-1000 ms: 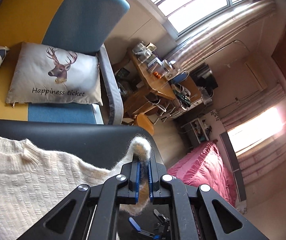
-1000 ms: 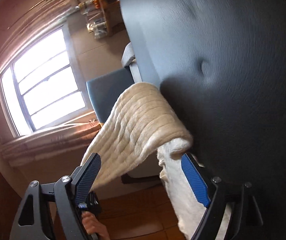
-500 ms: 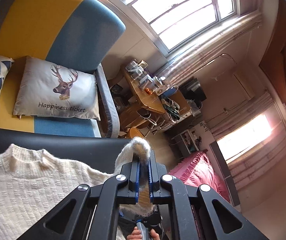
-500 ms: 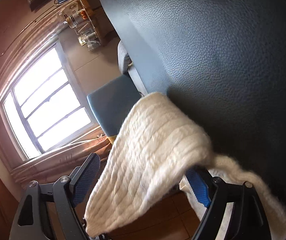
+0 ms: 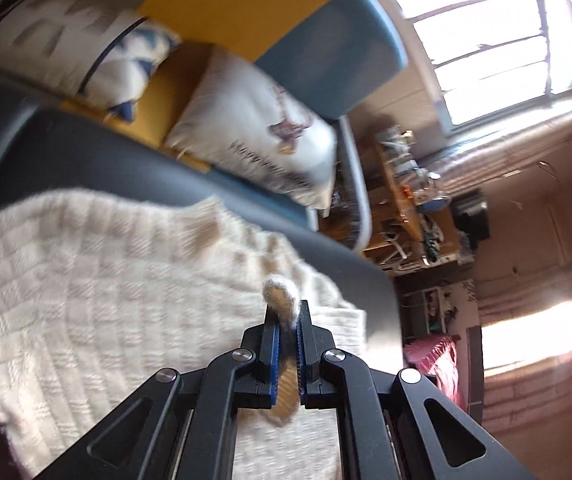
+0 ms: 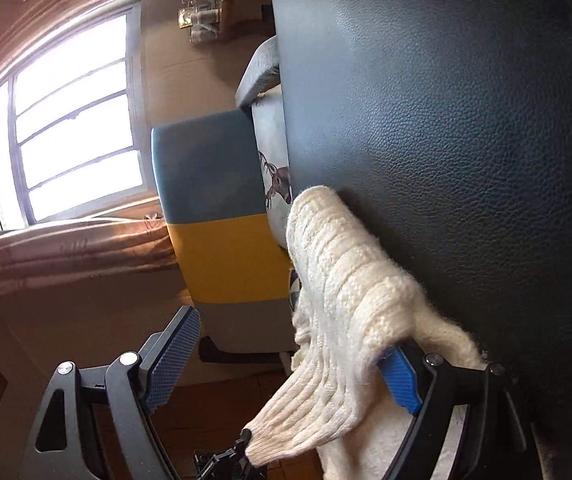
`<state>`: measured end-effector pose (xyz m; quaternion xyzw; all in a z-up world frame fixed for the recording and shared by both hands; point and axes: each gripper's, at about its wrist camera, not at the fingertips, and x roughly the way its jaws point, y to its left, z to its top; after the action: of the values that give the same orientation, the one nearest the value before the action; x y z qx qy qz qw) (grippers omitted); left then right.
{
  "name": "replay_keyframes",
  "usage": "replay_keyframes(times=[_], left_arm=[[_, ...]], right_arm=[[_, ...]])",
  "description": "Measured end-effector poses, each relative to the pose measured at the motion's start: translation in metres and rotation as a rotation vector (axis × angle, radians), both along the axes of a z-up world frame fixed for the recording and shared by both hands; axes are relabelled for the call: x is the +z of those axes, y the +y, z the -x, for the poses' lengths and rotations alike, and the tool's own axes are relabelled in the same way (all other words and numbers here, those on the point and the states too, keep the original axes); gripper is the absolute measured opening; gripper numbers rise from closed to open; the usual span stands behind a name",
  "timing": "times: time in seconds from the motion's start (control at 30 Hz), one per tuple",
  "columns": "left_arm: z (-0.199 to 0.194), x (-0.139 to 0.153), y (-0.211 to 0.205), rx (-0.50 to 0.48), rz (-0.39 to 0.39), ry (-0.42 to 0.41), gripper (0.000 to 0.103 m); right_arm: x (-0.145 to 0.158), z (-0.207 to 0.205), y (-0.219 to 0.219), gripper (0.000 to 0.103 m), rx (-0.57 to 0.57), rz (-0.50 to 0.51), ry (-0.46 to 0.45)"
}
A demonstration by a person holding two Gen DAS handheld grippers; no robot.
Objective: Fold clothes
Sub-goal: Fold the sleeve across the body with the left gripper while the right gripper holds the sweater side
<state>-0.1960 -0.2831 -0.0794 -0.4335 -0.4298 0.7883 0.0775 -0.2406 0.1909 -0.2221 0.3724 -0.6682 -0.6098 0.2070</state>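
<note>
the cream knit sweater [image 5: 85, 304] lay spread on the dark padded surface [image 5: 189, 184], its body reaching toward that surface's far edge by the sofa [image 5: 326, 40]. the left gripper [image 5: 286, 330] was clamped on a bunched tuft of the knit, the body lying ahead and to its left. the right gripper [image 6: 290, 360] stood wide apart, a sleeve [image 6: 334, 320] draped over its one finger [image 6: 400, 380] and hanging past the surface's near edge. judged from this, the left hand was placed to carry its edge across the body.
</note>
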Motion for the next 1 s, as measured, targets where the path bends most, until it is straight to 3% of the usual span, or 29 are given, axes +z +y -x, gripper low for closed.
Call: replay_keyframes(times=[0.13,0.3,0.37,0.57,0.83,0.93,1.0], left_arm=[[-0.012,-0.033,-0.009,0.022,0.020,-0.060,0.007],[-0.017,-0.055,-0.009,-0.010,0.133,-0.129,0.007],[-0.019,-0.061,-0.008,-0.019,0.156,-0.147,0.008],[-0.022,-0.064,-0.014,-0.013,0.030,-0.141,0.012],[-0.012,-0.045,-0.018,0.005,0.238,-0.115,0.007],[-0.013,-0.055,-0.020,0.017,0.261,-0.162,0.007],[-0.016,-0.066,-0.023,0.028,0.265,-0.211,0.007]], right_arm=[[0.006,0.001,-0.007,0.086,0.042,-0.072,0.006],[0.029,0.013,-0.030,0.086,0.192,-0.347,0.046],[0.032,0.015,-0.038,0.086,0.230,-0.403,0.054],[0.034,0.019,-0.044,0.086,0.238,-0.419,0.041],[0.056,0.016,-0.058,0.082,0.314,-0.561,0.189],[0.046,0.012,-0.062,0.081,0.351,-0.573,0.167],[0.034,0.011,-0.056,0.081,0.350,-0.515,0.113]])
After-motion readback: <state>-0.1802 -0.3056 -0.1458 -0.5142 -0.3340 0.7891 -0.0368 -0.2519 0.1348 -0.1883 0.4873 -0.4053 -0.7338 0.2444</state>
